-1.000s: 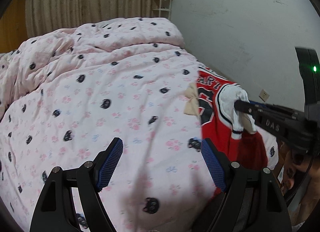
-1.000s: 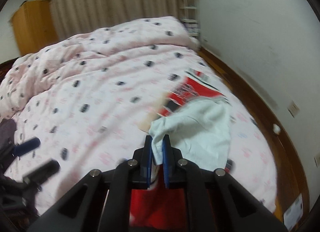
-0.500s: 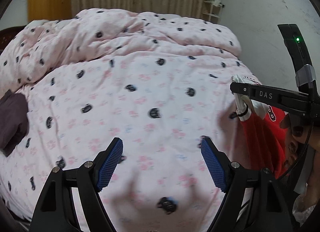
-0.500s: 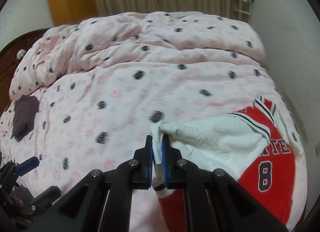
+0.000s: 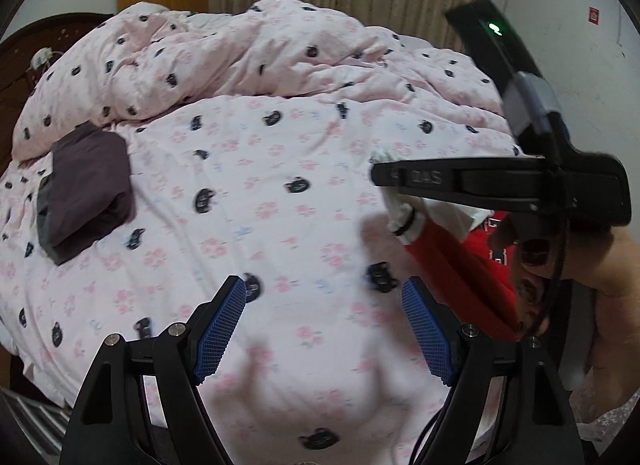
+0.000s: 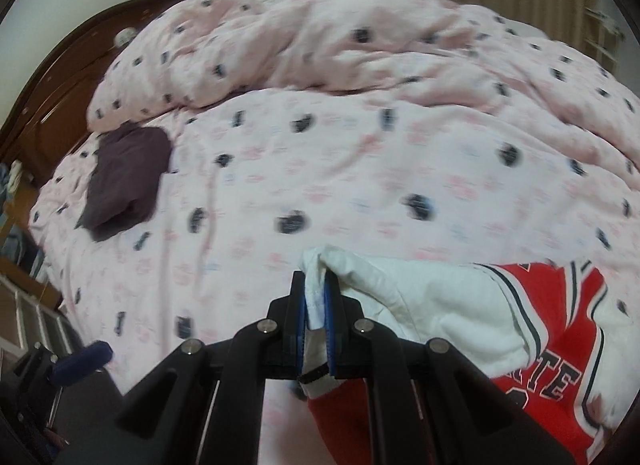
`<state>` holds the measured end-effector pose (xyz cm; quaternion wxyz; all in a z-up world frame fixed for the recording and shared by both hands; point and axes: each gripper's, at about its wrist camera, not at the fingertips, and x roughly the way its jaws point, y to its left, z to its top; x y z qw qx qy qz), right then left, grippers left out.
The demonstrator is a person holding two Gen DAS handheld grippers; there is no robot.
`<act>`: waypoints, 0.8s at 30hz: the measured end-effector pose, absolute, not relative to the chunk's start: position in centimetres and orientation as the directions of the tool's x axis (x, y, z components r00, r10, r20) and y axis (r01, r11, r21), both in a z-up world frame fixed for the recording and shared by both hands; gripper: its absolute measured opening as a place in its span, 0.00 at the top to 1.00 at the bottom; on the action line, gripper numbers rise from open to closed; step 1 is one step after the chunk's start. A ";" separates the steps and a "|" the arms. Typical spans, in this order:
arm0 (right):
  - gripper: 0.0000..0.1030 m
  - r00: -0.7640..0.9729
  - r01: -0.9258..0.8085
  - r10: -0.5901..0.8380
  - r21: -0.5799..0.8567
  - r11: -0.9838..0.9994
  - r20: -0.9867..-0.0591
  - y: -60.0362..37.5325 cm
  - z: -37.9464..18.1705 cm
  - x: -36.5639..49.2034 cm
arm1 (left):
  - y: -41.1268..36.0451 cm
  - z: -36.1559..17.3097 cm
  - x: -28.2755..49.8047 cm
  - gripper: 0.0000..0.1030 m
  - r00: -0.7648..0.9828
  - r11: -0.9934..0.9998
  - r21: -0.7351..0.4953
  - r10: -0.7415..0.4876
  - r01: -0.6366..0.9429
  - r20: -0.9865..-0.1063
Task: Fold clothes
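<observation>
A red and white jersey (image 6: 540,329) with dark letters lies at the right near side of the bed. My right gripper (image 6: 316,297) is shut on its white cuffed edge and holds that edge up over the quilt. In the left wrist view the right gripper (image 5: 384,177) shows from the side with the white and red cloth (image 5: 448,249) hanging from it. My left gripper (image 5: 324,329) is open and empty above the quilt, to the left of the jersey.
A pink quilt (image 5: 280,153) with dark cat prints covers the bed and is bunched at the far side. A folded dark purple garment (image 5: 86,189) lies at the left; it also shows in the right wrist view (image 6: 128,177). A dark wooden headboard (image 6: 60,93) stands at the left.
Both grippers have swung to the left across the bed. The right gripper has dragged the jersey's white edge along. The dark folded garment has come into view.
</observation>
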<state>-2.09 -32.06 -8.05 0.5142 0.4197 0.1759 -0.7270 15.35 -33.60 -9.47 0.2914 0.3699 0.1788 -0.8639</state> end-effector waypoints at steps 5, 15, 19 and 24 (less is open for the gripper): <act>0.91 -0.004 0.938 -0.616 0.211 -0.275 -0.788 -38.4 -7.9 3.1 | -36.2 -9.8 18.6 0.26 -0.525 -0.713 -0.097 -0.410 0.694 -0.746; 0.69 0.035 0.985 -0.470 0.109 -0.132 -0.882 -43.8 -13.3 9.2 | -38.8 -11.8 22.1 0.26 -0.471 -0.651 -0.095 -0.433 0.753 -0.768; 0.40 0.027 0.991 -0.536 0.092 -0.095 -0.844 -41.5 -11.3 9.0 | -38.8 -12.3 21.7 0.26 -0.479 -0.661 -0.100 -0.422 0.744 -0.770; 0.32 -0.029 0.987 -0.643 0.081 -0.141 -0.765 -37.2 -6.5 5.3 | -38.3 -12.5 20.5 0.26 -0.478 -0.676 -0.088 -0.418 0.732 -0.773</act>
